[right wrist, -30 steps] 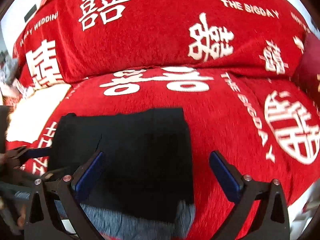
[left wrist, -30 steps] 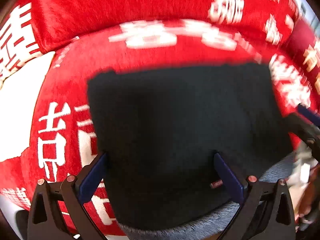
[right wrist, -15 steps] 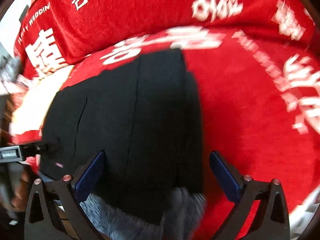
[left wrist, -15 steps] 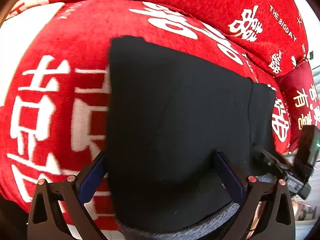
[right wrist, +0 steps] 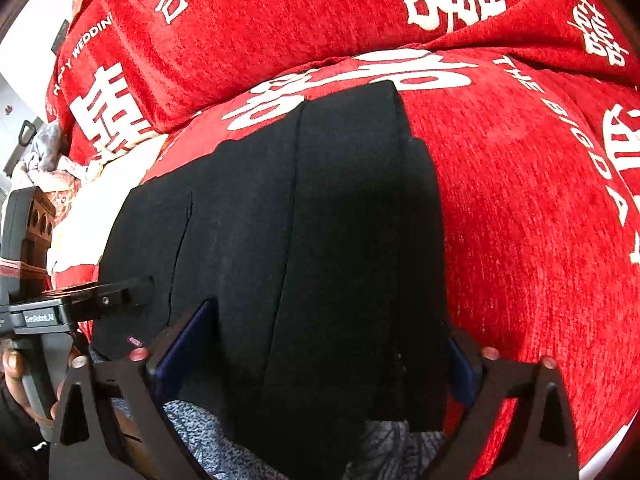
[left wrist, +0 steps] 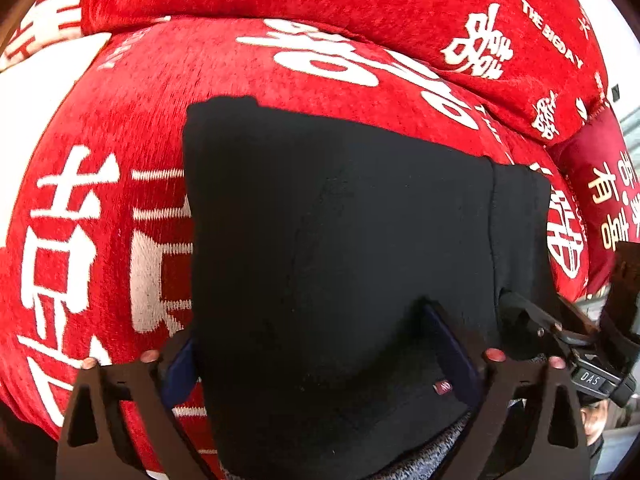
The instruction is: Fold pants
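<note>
1. Red sofa cover (left wrist: 132,92) with white wedding characters under everything; one seat cushion, one backrest (right wrist: 280,20) behind it.
2. One pair of black pants (left wrist: 340,240), folded into a flat rectangular stack, lying on the seat cushion. Grey fleece lining (right wrist: 208,436) exposed at the near edge.
3. One small red tag (left wrist: 442,387) on the pants near the front edge.
4. Two grippers. Left gripper (left wrist: 320,356) spread wide, straddling the near-left part of the stack, fingers (left wrist: 180,368) not pinching fabric. Also seen from the right wrist view at the stack's left edge (right wrist: 138,292).
5. Right gripper (right wrist: 316,356) spread wide, straddling the near-right part of the stack, fingers (right wrist: 182,344) not pinching anything. Its tip seen from the left wrist view on the right edge (left wrist: 520,316).
6. Edges: far edge of the pants straight, short of the backrest seam; right side shows stepped layers (right wrist: 424,216).
7. Open room: bare red cushion left of the stack (left wrist: 100,240) and wide bare cushion to the right (right wrist: 540,220). One dark red pillow (left wrist: 600,184) at far right.
</note>
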